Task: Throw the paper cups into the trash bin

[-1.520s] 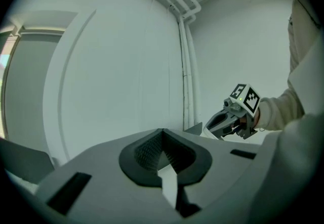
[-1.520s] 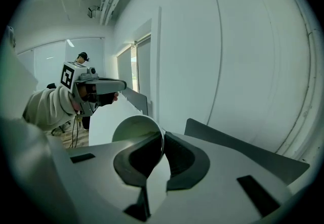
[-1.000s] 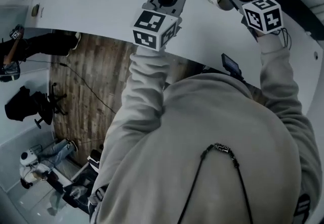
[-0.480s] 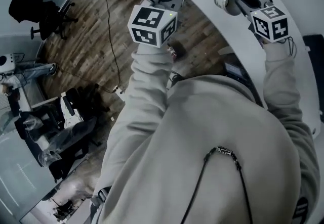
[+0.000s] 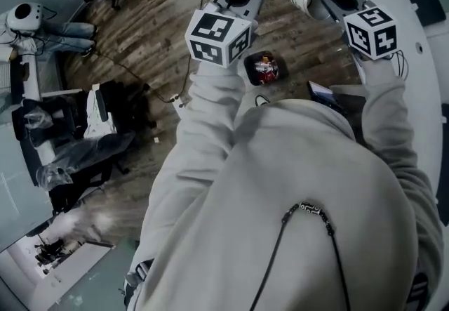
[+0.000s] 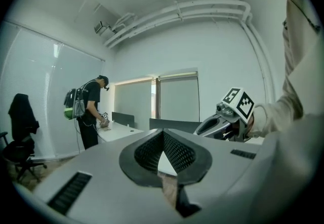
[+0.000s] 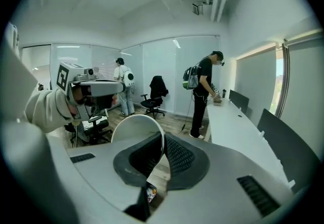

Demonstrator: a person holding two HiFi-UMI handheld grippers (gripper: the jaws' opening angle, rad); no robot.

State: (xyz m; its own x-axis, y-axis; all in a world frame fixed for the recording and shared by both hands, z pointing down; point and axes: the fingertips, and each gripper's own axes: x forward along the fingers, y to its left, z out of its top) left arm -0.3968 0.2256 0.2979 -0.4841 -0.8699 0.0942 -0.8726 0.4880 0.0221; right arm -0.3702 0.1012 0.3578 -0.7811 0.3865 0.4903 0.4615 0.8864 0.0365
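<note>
I am holding the right gripper (image 7: 162,142) with its jaws pinched on the thin wall of a paper cup (image 7: 135,129). The cup is sticking out to the left of the jaws, its round white end turned towards that gripper's camera. From the head view it is lying roughly sideways in the air rather than upright. I am unable to say whether that round end is the mouth or the base.

The left gripper (image 6: 163,139) is hanging beside it with its pads pressed together and nothing between them, so it is playing no part in the drop.

The relation I am watching is cup to trash bin (image 5: 263,69). The bin is standing on the wooden floor (image 5: 154,43), below both grippers. In the head view it is lying between the grippers and closer in to my body than the cup. The cup is hanging above the floor just beyond and to the right of the bin's opening. I judge it should come back and to the left before the jaws let go.

My own sweatshirt (image 5: 280,197) is cutting off the near edge of the bin. Only red and pale rubbish is showing inside it. In the right gripper view the bin is showing only as a sliver of colour through the gap under the pads.
</note>
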